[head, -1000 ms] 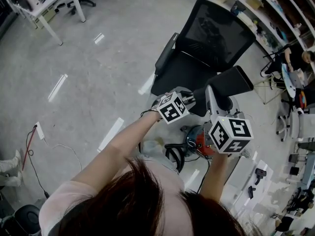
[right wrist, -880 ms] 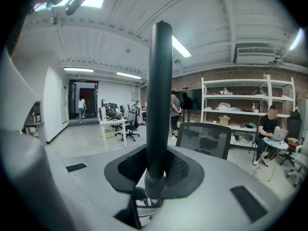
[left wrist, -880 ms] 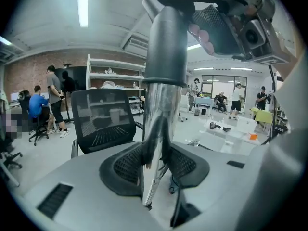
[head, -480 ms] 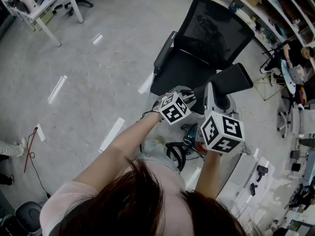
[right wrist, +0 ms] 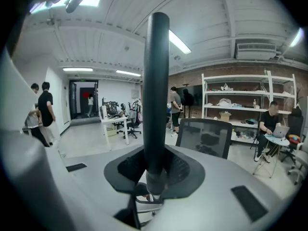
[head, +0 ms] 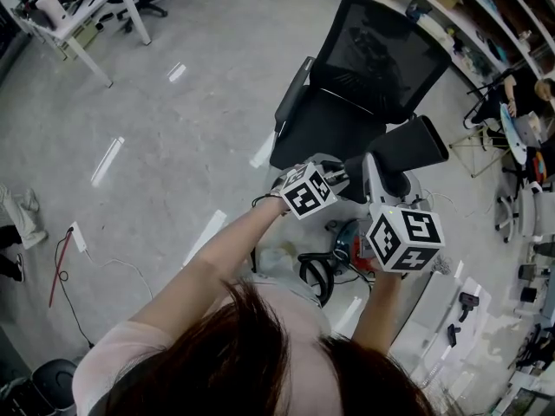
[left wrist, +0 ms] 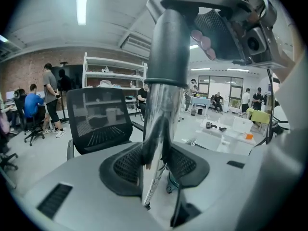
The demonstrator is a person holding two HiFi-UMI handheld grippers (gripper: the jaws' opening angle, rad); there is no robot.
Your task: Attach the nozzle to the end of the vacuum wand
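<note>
The black nozzle [head: 408,146] stands up in front of me, its wide head over the chair seat. In the right gripper view its dark neck [right wrist: 156,81] runs upright between the pads of my right gripper [right wrist: 154,174], which is shut on it. Below it comes the shiny metal wand [left wrist: 156,129], and my left gripper [left wrist: 156,165] is shut on that tube. The nozzle's grey neck [left wrist: 168,47] sits directly on top of the wand. In the head view the left gripper [head: 342,180] and right gripper [head: 373,170] are close together at the joint.
The vacuum's red and blue body [head: 347,248] hangs low by my legs. A black mesh office chair [head: 364,68] stands just behind the nozzle. A white table [head: 78,7] is far left and a cable [head: 65,258] lies on the floor. Shelves and seated people line the right side.
</note>
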